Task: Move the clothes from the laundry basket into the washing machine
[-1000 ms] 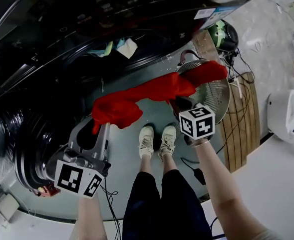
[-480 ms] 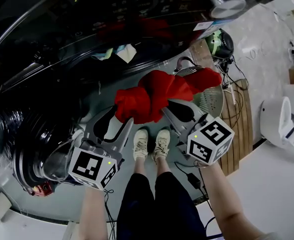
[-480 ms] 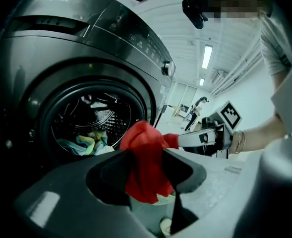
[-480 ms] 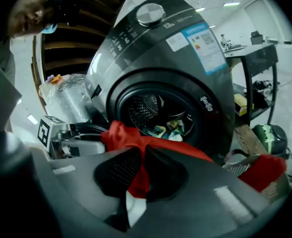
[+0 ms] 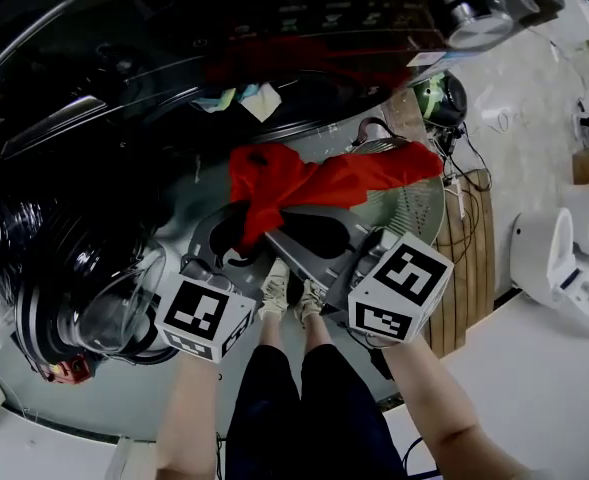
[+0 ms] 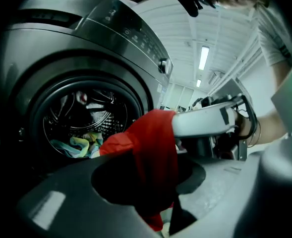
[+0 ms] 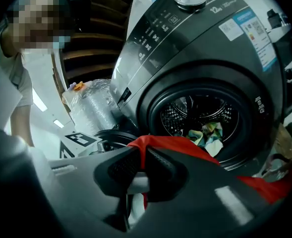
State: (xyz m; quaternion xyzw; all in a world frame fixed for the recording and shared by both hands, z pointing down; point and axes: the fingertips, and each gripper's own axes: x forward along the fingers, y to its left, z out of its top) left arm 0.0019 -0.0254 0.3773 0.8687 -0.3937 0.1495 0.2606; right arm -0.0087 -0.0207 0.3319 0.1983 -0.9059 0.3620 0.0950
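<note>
A red garment [image 5: 309, 180] hangs in front of the dark washing machine [image 5: 304, 28], just below its open drum [image 5: 236, 96]. My left gripper [image 5: 237, 234] is shut on the garment's left bunch [image 6: 153, 150]. My right gripper [image 5: 275, 241] is shut on a fold of it [image 7: 173, 144] right beside the left one. The garment's tail trails right, over the metal mesh laundry basket [image 5: 422, 206]. Colourful clothes [image 6: 83, 145] lie inside the drum [image 7: 203, 114]. In the left gripper view the right gripper [image 6: 210, 123] shows close on the right.
The machine's round glass door [image 5: 99, 313] stands open at the left. A wooden board [image 5: 479, 258] and cables [image 5: 471, 138] lie on the floor to the right, with a white appliance [image 5: 564, 268] beyond. The person's shoes [image 5: 292, 290] stand below the grippers.
Both grippers have come close together and risen toward the drum. The red garment, stretched wide a second ago, bunched up and now hangs nearer the opening.
</note>
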